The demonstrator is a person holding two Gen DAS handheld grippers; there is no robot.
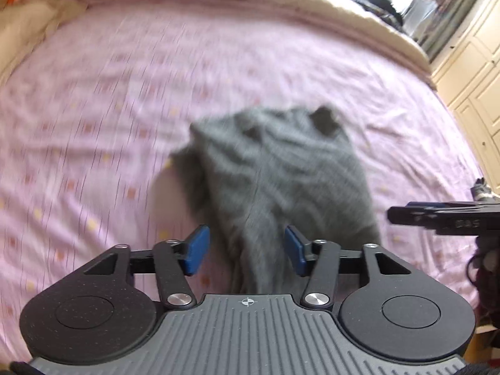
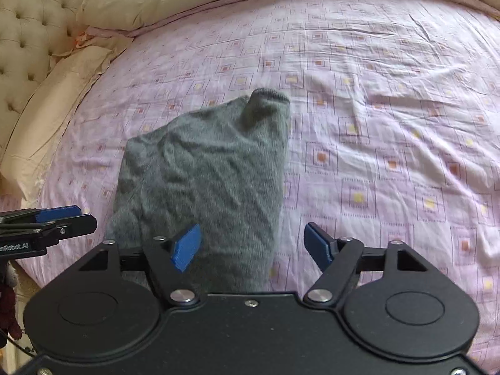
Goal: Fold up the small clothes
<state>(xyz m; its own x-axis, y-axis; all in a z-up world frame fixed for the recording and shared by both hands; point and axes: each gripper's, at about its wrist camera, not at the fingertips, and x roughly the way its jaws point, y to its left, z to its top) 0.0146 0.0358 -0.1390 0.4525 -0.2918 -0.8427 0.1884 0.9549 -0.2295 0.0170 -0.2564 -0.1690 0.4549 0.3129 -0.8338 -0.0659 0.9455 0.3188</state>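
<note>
The left gripper (image 1: 247, 251) and right gripper (image 2: 252, 248) both hover with jaws apart, gripping nothing. The grey sweater (image 2: 206, 175) lies rumpled on the pink bedsheet (image 2: 375, 125), long axis running from 6 toward 12 o'clock in both views. It sits directly ahead of the left gripper but toward 11 o'clock from the right, so the left appears nearer.

One grey knitted garment (image 2: 203, 168), one pink patterned bedsheet (image 2: 375, 125), two cream pillows (image 2: 150, 3) — two grippers (image 1: 247, 250).
</note>
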